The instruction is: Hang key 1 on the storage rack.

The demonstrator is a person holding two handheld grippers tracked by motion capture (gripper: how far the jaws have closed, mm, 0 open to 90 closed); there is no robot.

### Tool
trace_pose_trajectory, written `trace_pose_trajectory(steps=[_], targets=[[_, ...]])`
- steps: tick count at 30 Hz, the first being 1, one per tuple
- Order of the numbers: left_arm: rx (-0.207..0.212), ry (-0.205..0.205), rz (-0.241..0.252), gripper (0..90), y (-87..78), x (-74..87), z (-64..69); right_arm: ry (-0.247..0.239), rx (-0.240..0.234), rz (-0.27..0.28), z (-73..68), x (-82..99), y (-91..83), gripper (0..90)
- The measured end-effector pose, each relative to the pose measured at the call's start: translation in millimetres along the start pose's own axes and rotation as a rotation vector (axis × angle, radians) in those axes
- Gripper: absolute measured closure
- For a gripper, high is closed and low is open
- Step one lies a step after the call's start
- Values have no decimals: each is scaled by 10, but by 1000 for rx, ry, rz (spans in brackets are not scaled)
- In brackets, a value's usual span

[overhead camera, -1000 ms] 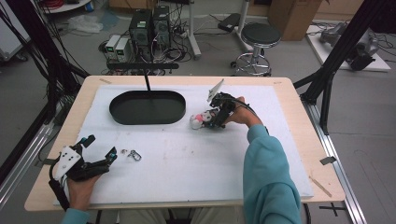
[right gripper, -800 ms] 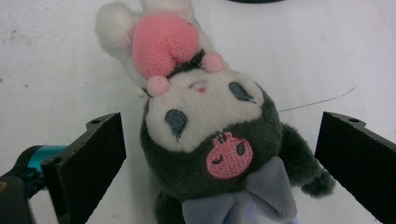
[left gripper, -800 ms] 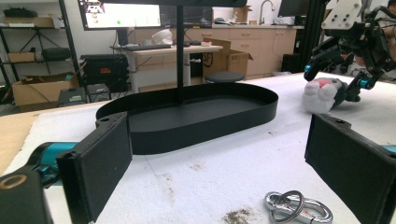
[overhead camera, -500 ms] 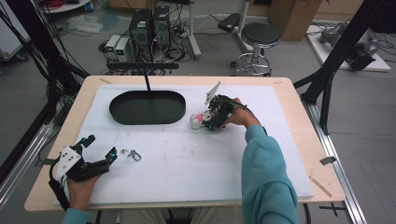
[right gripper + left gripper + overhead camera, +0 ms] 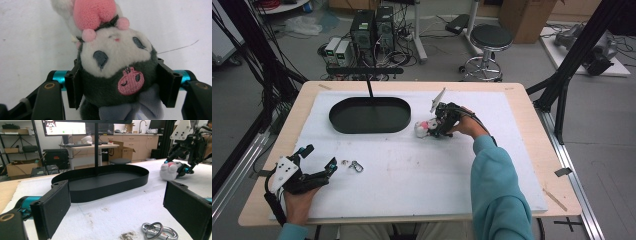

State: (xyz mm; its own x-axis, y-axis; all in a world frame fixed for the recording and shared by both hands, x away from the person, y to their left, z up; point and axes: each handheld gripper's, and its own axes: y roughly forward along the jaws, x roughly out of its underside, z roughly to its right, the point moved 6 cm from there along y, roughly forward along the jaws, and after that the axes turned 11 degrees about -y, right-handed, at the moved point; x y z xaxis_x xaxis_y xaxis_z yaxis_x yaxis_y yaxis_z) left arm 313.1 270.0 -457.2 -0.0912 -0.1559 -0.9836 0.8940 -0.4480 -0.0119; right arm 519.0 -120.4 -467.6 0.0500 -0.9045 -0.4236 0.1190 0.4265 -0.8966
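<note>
A small plush toy (image 5: 112,65) with a white face, dark hood and pink ears lies on the white mat right of the tray. My right gripper (image 5: 120,82) has just been closing, and its pads now press both sides of the toy's head. From above, the right gripper (image 5: 432,128) sits over the plush toy (image 5: 419,129). My left gripper (image 5: 319,156) rests near the mat's front left corner. The left gripper (image 5: 115,205) is open with nothing between its pads. Across the mat it faces the plush toy (image 5: 170,170) and the right gripper (image 5: 186,168).
A black oval tray (image 5: 362,131) stands at the back left of the mat, a thin black post rising behind it; its wall (image 5: 107,192) is low. A silver carabiner (image 5: 356,166) with a small ring lies just ahead of the left gripper, and shows again as the carabiner (image 5: 160,231).
The right gripper's jaws have drawn in around the plush toy. Neither hand has shifted, and the toy lies in the same spot.
</note>
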Motion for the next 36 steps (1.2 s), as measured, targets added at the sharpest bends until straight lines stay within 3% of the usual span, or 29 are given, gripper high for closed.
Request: trace_pose_trajectory(steps=[11, 22, 26, 33, 36], targets=[[-13, -7, 4, 78, 1, -3, -9, 7, -23, 3, -39, -33, -34, 364], [-16, -18, -17, 79, 21, -1, -20, 42, 2, 75, -69, -128, -235, 363], [-2, 4, -75, 79, 75, -1, -10, 57, 12, 141, -99, -183, -379, 360], [73, -35, -111, 79, 185, -209, 29, 64, 44, 211, -209, -318, -611, 357], [99, -29, -125, 79, 224, -264, 54, 57, 54, 236, -262, -367, -707, 357]])
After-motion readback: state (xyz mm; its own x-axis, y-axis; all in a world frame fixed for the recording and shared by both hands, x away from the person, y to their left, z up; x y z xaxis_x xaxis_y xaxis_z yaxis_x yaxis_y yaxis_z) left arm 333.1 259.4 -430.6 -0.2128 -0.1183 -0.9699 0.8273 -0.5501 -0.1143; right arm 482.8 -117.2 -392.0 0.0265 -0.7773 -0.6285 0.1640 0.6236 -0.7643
